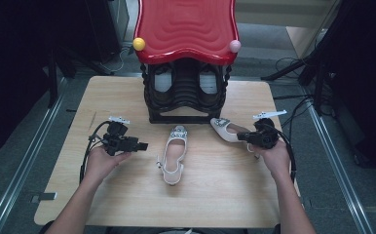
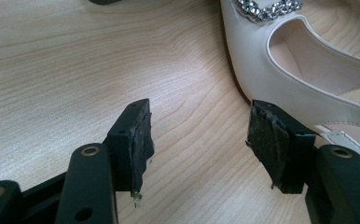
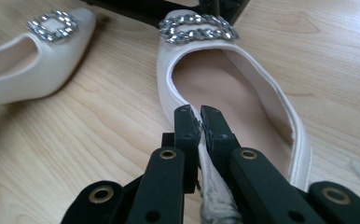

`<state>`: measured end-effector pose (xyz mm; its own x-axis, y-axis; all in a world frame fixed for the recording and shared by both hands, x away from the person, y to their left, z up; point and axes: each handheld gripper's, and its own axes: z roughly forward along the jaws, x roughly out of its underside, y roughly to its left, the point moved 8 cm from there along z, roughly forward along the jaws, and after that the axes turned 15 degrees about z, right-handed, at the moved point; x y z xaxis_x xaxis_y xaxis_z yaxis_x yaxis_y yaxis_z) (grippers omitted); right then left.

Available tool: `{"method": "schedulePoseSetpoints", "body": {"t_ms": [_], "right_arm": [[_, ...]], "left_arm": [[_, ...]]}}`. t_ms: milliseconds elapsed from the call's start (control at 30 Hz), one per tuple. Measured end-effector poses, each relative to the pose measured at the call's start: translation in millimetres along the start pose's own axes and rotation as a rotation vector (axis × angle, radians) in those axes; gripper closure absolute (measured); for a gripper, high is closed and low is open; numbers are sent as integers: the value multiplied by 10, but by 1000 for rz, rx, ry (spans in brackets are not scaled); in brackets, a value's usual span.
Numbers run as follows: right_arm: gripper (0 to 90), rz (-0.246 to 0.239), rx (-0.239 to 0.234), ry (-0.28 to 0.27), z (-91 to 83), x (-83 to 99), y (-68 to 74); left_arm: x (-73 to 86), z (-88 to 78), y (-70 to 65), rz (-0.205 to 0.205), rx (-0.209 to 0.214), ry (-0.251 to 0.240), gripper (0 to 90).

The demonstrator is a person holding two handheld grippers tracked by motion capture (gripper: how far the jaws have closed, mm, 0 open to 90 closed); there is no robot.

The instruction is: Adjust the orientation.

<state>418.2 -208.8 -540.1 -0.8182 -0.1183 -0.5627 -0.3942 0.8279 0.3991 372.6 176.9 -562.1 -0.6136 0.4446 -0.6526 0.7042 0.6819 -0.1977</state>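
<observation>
- Right gripper [image 3: 200, 122]: jaws pinched tight on the side wall of the right-hand shoe [image 3: 243, 93], one pad inside the opening, one outside. In the high view this gripper [image 1: 244, 137] sits at about 3 o'clock on the table [image 1: 127, 204], at the shoe's rear.
- Grip judged thin: only the edge of the upper is caught. Advice: lift slowly and keep the shoe level so the wall does not slip or crease.
- Left gripper [image 2: 199, 135]: jaws stand apart, nothing between them but bare wood. The centre shoe [image 2: 271, 70] lies just beside its right-hand pad, not touched. In the high view this gripper [image 1: 143, 146] rests at about 9 o'clock.
- Centre shoe [image 1: 175, 153]: lies flat mid-table, toe buckle pointing to 12 o'clock, strap trailing at 6 o'clock.
- Shoe rack [image 1: 186, 92] with red top: stands at 12 o'clock, dark shelves facing the person. Judged destination; the held shoe should be carried toe-first and clear of the rack's posts.
</observation>
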Motion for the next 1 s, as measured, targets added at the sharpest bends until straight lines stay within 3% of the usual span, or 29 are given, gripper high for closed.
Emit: {"method": "schedulePoseSetpoints", "body": {"t_ms": [100, 233, 400, 667, 767, 933, 1000], "right_arm": [[880, 23, -29, 3, -6, 21, 98], [880, 21, -12, 27, 66, 71, 194], [878, 64, -21, 40, 145, 111, 271], [838, 14, -18, 60, 211, 163, 375], [783, 31, -64, 14, 134, 109, 424], [900, 26, -67, -49, -71, 30, 424], [900, 45, -77, -73, -150, -1, 395]], "left_arm": [[1, -3, 3, 0, 0, 0, 400], [-3, -5, -2, -1, 0, -3, 401], [3, 6, -5, 1, 2, 5, 401], [-1, 1, -2, -1, 1, -2, 401], [1, 1, -3, 2, 2, 0, 401], [-2, -3, -2, -2, 2, -3, 401], [-4, -6, -4, -1, 2, -5, 402]]}}
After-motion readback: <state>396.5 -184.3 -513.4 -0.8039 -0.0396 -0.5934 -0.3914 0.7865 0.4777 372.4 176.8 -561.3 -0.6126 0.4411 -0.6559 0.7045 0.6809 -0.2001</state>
